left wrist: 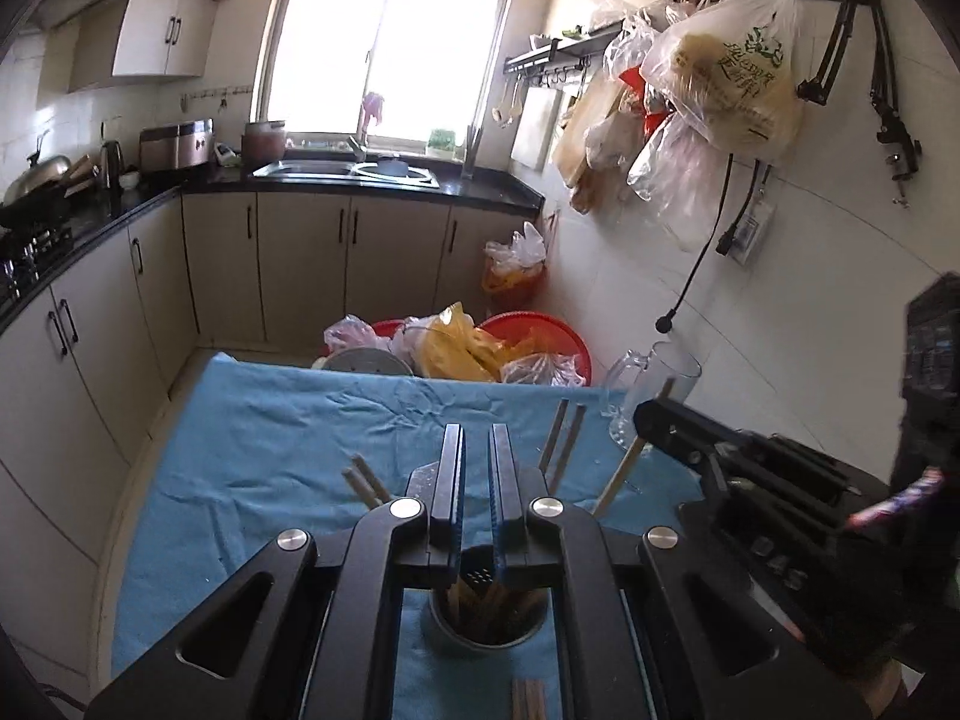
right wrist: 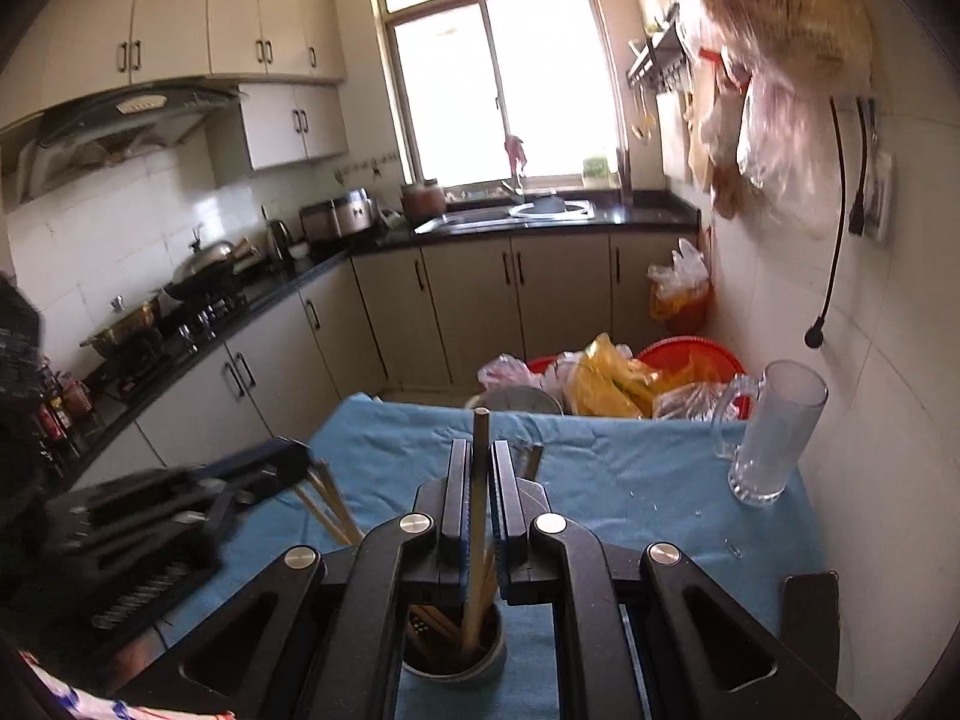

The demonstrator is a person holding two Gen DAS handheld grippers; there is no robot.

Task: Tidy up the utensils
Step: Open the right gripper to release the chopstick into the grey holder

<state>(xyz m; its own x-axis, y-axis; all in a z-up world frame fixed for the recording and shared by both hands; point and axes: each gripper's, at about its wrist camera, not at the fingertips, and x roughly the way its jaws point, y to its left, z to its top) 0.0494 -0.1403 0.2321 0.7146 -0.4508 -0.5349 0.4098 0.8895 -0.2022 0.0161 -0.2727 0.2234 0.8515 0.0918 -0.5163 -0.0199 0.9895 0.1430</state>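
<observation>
Pale wooden chopstick (right wrist: 478,516) stands upright above the round metal holder (right wrist: 454,654), clamped by the right gripper (right wrist: 479,480); left gripper (left wrist: 478,468) closed, empty.

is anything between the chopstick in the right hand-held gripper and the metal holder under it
Nothing visible. The right hand-held gripper grips the chopstick upright; its lower end already reaches into the metal holder among the other chopsticks.

A glass mug (right wrist: 771,435) stands on the blue cloth (right wrist: 600,468) near red basins (right wrist: 690,354).
</observation>
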